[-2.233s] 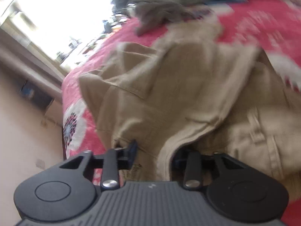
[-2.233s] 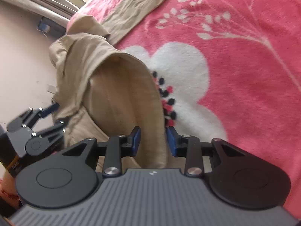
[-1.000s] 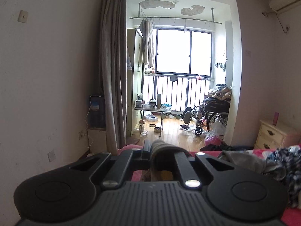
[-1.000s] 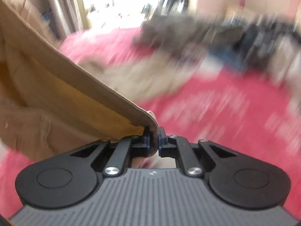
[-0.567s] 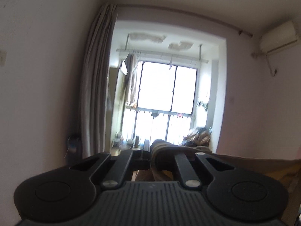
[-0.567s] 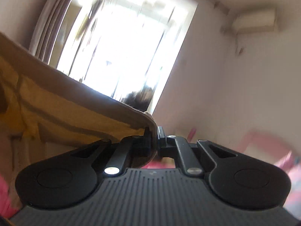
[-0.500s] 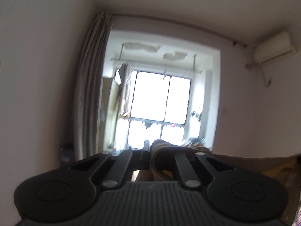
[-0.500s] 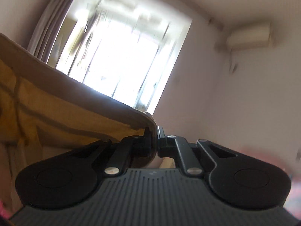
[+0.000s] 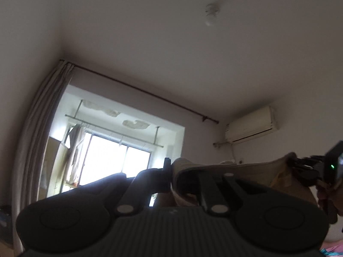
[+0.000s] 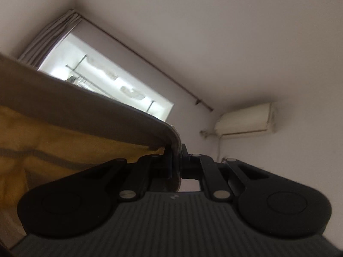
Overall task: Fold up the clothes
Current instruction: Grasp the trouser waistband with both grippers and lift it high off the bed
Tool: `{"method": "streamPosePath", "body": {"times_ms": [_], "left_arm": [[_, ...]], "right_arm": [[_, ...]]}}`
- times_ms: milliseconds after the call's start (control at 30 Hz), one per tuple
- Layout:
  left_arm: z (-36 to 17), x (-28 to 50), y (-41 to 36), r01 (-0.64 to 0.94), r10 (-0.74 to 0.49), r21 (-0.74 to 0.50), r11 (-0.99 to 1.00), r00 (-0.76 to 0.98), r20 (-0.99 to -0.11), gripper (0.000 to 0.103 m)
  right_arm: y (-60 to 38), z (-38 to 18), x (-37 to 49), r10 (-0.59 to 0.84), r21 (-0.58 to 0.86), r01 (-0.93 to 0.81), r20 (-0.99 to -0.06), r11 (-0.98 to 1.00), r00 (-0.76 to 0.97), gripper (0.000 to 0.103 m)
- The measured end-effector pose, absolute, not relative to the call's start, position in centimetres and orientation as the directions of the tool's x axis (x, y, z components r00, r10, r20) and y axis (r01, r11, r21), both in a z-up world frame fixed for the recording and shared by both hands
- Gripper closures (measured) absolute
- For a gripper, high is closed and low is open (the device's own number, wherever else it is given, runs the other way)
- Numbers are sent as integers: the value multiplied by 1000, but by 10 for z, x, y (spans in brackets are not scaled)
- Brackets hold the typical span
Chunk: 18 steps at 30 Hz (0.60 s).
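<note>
Both cameras tilt up toward the ceiling (image 9: 171,42). Left gripper (image 9: 171,171) pinches a folded edge of the tan trousers (image 9: 235,169); its fingers are drawn close together with the cloth bunched between them and draped over the right-hand finger. From that pinch a band of the cloth runs rightward, held taut, to the right gripper (image 9: 300,167), seen at the far right edge of the left wrist view with a small green light on its body. In the right wrist view the right gripper (image 10: 176,160) is pressed together on the thick hem of the same trousers (image 10: 75,117); the cloth spreads away to the left, grey-tan on its upper band and glowing yellow where light comes through beneath, with a stitched seam crossing it. Trousers are lifted in the air between the two tools; how far they hang below cannot be told. Background: a bright window (image 9: 111,162) with a pale curtain (image 9: 36,132) at its left, a curtain rod (image 9: 139,92) across the opening, a garment hanging on a rail (image 9: 74,150), and an air conditioner (image 9: 250,126) on the wall at right. A round light fitting (image 9: 211,15) sits on the ceiling.
</note>
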<state>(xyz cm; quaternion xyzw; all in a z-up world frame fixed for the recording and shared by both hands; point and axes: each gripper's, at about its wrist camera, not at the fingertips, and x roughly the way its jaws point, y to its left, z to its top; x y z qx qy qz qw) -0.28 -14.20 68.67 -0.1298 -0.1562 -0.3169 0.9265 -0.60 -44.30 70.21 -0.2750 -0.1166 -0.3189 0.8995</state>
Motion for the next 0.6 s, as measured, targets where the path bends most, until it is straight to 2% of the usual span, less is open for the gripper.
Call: {"method": "streamPosePath", "body": {"times_ms": [33,167,333,433,533,600], "left_arm": [[681,-4,-144,631,-551,-138,763,747,372,97],[614,6,-128,592,-543,-167,789,798,261,97],[530,20,-109,538,-525,-195,820,843,117,97],[480,28,-97,503,-509,-207,839,861,28,97],[430,36,-85,467,-489,-216,858,870,-60,97],[377,40,-71,410,-448,-222,885,878,-166,97]], "right_arm": [[-447,712,-8,-507,-423,635,384,646,772,98],[-445,729,0,-501,-478,624,373,618,781,98],[-422,702,37,-451,-510,557,328,655,830,98],[-406,657,74,-394,-535,469,257,703,883,98],[-377,591,113,-330,-556,351,142,754,933,98],[-355,535,142,-283,-555,265,56,789,958,98]]}}
